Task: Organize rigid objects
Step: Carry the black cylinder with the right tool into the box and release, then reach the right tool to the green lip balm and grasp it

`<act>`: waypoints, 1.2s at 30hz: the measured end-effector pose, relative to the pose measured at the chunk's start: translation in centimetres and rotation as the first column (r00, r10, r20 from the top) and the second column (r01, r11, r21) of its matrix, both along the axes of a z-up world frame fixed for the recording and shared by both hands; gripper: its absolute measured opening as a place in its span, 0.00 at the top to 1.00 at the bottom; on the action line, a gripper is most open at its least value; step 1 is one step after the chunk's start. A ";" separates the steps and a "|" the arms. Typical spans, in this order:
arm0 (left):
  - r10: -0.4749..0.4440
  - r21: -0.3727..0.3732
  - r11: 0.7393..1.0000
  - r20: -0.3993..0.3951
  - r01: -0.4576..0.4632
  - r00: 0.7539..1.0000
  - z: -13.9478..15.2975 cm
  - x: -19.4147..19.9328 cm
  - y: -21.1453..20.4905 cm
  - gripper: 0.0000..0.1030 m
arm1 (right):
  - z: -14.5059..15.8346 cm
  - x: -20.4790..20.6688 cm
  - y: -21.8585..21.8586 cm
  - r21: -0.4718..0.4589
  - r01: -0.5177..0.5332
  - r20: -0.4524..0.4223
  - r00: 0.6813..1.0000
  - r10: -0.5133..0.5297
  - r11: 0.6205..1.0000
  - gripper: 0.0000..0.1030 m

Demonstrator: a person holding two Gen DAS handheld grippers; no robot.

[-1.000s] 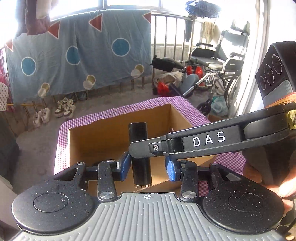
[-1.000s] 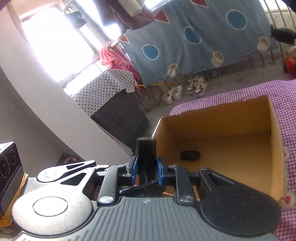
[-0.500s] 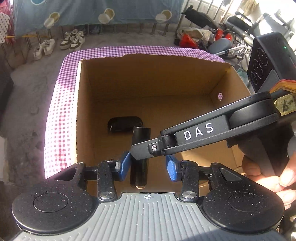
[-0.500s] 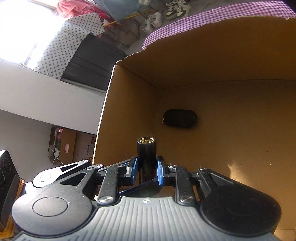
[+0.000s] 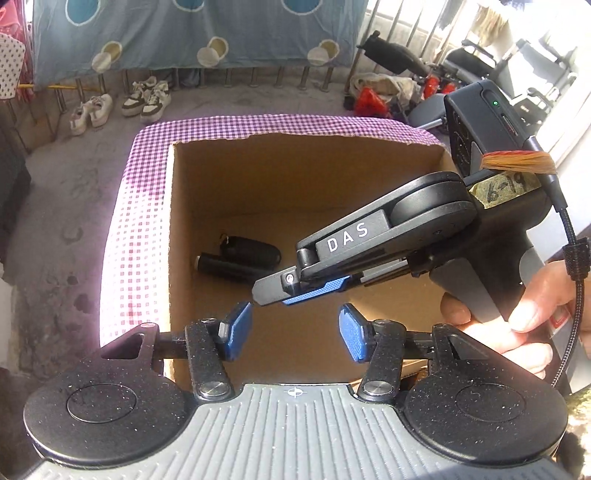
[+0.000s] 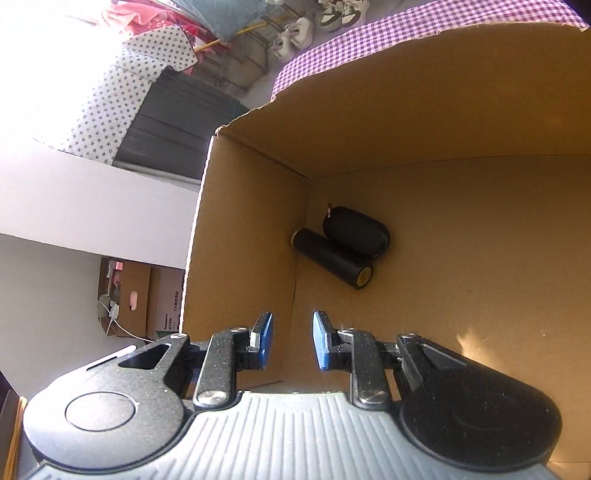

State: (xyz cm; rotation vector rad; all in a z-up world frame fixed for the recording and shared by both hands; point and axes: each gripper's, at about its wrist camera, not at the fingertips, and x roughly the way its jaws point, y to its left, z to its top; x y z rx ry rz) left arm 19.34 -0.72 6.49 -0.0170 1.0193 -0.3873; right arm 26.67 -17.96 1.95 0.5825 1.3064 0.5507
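Note:
A black cylinder point(image 6: 332, 258) lies on the floor of the open cardboard box point(image 6: 251, 229), touching a black key fob point(image 6: 356, 230) near the left wall. Both also show in the left wrist view, the cylinder point(image 5: 225, 266) and the fob point(image 5: 251, 251). My right gripper point(image 6: 291, 341) is open and empty above the box's near-left corner. It shows in the left wrist view point(image 5: 295, 291), reaching in from the right. My left gripper point(image 5: 295, 330) is open and empty above the box's near edge.
The box stands on a purple checked cloth point(image 5: 136, 221). Beyond are a concrete floor with shoes point(image 5: 147, 98), a blue hanging sheet point(image 5: 192, 33), a railing and a wheelchair point(image 5: 509, 74). Cardboard boxes point(image 6: 140, 299) stand on the floor to the left.
The right gripper was shut on the black cylinder over the box; it has opened, and the cylinder now lies on the box floor against the key fob. The left gripper has opened wider.

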 end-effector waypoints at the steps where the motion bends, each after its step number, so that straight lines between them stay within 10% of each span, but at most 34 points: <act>1: 0.001 -0.012 1.000 0.015 -0.001 1.000 0.5 -0.5 0.2 0.49 | 0.5 -0.5 -0.4 0.009 0.008 0.013 1.000 -0.009 1.000 0.75; 17: -0.156 -0.106 0.978 0.193 0.179 0.969 3.1 -11.6 -0.6 0.47 | 7.8 -19.2 -11.7 0.118 0.168 0.314 0.929 -0.197 0.979 0.75; 27: -0.310 -0.032 0.947 0.161 0.319 0.937 -2.5 -14.3 -6.5 0.48 | 0.7 -28.1 -12.3 -0.035 0.371 0.350 0.874 -0.337 0.928 0.75; 36: -0.391 0.111 0.919 0.142 0.378 0.910 -7.0 -15.9 -9.9 0.62 | -3.3 -26.9 -9.1 -0.148 0.367 0.334 0.893 -0.303 0.918 0.75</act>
